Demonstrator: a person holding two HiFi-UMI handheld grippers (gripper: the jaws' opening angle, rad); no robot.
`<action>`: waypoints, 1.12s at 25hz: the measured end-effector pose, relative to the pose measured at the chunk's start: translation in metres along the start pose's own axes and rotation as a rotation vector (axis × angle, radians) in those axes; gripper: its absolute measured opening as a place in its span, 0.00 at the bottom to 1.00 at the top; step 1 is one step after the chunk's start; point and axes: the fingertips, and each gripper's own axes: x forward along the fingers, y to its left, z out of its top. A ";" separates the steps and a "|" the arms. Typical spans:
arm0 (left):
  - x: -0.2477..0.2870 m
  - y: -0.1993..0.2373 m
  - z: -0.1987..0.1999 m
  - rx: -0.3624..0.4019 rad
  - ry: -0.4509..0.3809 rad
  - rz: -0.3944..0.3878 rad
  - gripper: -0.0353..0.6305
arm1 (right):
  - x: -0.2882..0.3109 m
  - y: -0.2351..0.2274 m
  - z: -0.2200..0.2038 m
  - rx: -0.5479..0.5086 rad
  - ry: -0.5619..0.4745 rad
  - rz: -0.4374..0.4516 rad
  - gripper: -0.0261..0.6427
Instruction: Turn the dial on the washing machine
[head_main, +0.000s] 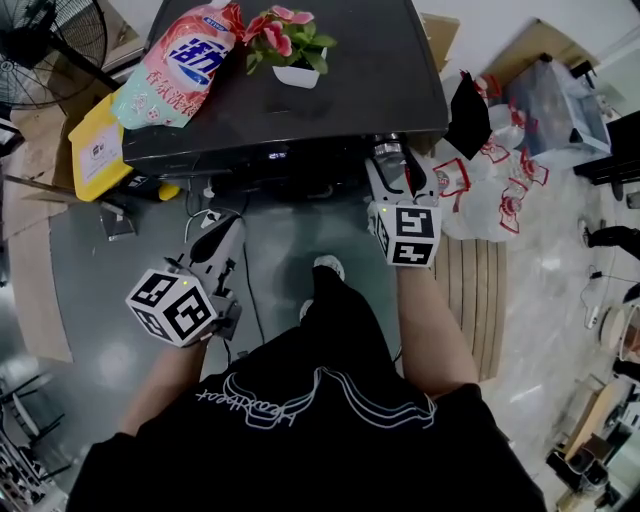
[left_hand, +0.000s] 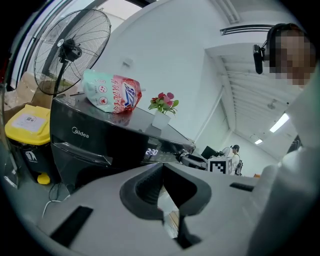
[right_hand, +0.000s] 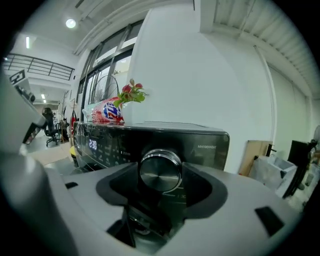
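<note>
Dial (right_hand: 160, 170) lay straight ahead of right gripper (head_main: 392, 162), clamped between its jaws, axis along gripper's line; left gripper (left_hand: 162, 169) closed, empty, farther off.

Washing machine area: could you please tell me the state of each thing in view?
Dial: clamped by right gripper.
Left gripper: shut, empty.
Display: lit.
Detergent bag: lying on washer.
Flower pot: upright.
</note>
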 end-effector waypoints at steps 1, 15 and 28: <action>0.001 -0.001 0.000 -0.001 0.000 -0.003 0.06 | 0.000 -0.001 0.000 0.036 -0.003 0.010 0.46; 0.006 0.000 -0.005 -0.021 -0.001 -0.025 0.06 | 0.001 -0.007 -0.002 0.397 -0.036 0.089 0.46; 0.000 0.001 -0.006 -0.028 -0.011 -0.023 0.06 | 0.000 -0.011 -0.008 0.867 -0.083 0.211 0.46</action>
